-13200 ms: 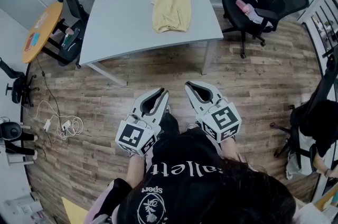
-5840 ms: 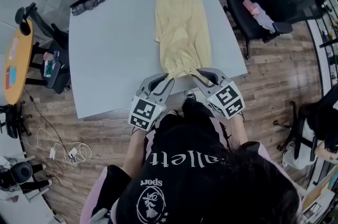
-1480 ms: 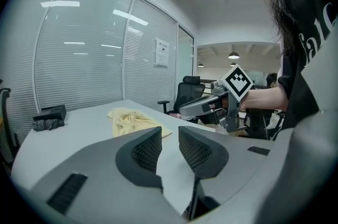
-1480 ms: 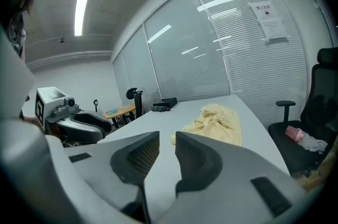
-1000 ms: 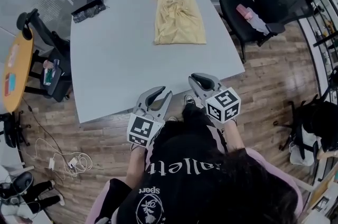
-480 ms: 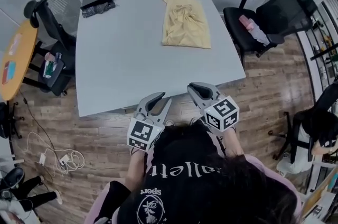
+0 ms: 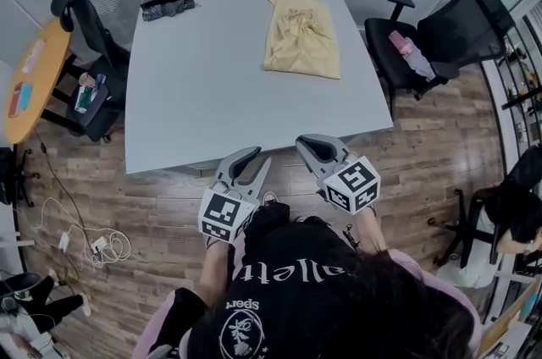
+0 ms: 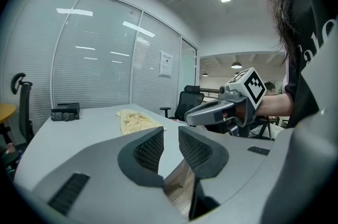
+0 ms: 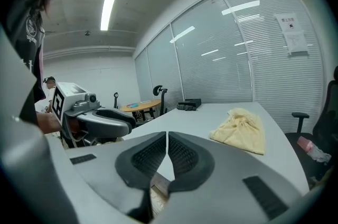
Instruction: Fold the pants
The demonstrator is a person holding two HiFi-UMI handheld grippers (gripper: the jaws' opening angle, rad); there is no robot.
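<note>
Your left gripper (image 7: 257, 157) fingers stand apart, right gripper (image 7: 303, 146) fingers just closed, both empty: keep them off the pants (image 7: 301, 35) at one o'clock.

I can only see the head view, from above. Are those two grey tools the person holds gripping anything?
Observer: No. In the left gripper view the left tool has its jaws apart with nothing between them.
Operator: And the other?
Observer: The right tool has just closed its jaws together, on nothing.
Operator: Anything on the walls?
Observer: A white paper notice hangs on the glass wall beyond the table.
</note>
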